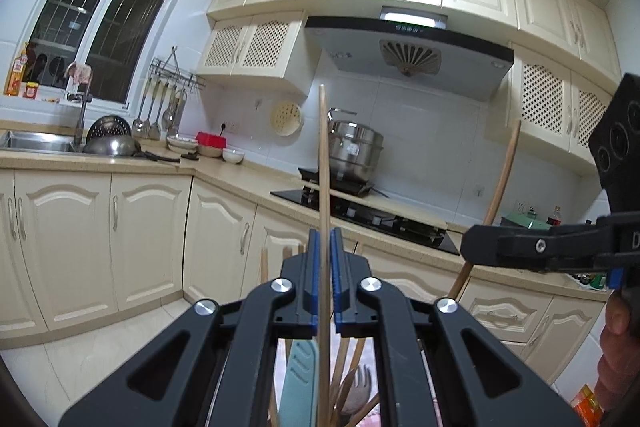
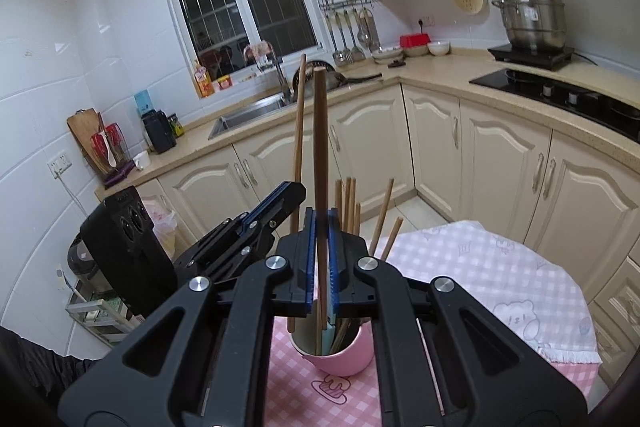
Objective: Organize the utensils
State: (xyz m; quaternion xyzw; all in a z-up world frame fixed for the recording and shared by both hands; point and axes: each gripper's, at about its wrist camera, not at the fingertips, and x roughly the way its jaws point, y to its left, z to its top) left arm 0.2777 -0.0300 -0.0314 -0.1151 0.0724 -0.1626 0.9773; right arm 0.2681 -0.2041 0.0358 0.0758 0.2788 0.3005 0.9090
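My left gripper [image 1: 325,241] is shut on a wooden chopstick [image 1: 323,155] that stands nearly upright, its lower end down among the utensils below. My right gripper [image 2: 321,218] is shut on a darker chopstick [image 2: 320,147], also upright, its lower end inside a pink cup [image 2: 346,361]. The cup holds several more chopsticks [image 2: 349,203] and a light blue utensil [image 2: 331,337]. In the right wrist view the left gripper [image 2: 290,194] sits just left of mine with its chopstick [image 2: 299,127]. In the left wrist view the right gripper [image 1: 471,246] is at the right with its chopstick [image 1: 505,175].
The cup stands on a table with a pink checked cloth [image 2: 460,267]. Cream cabinets [image 2: 500,163] run around the room under a counter with a sink [image 2: 248,115], a black hob [image 2: 560,95] and a steel pot [image 2: 532,15]. A hand [image 1: 616,319] shows at the right edge.
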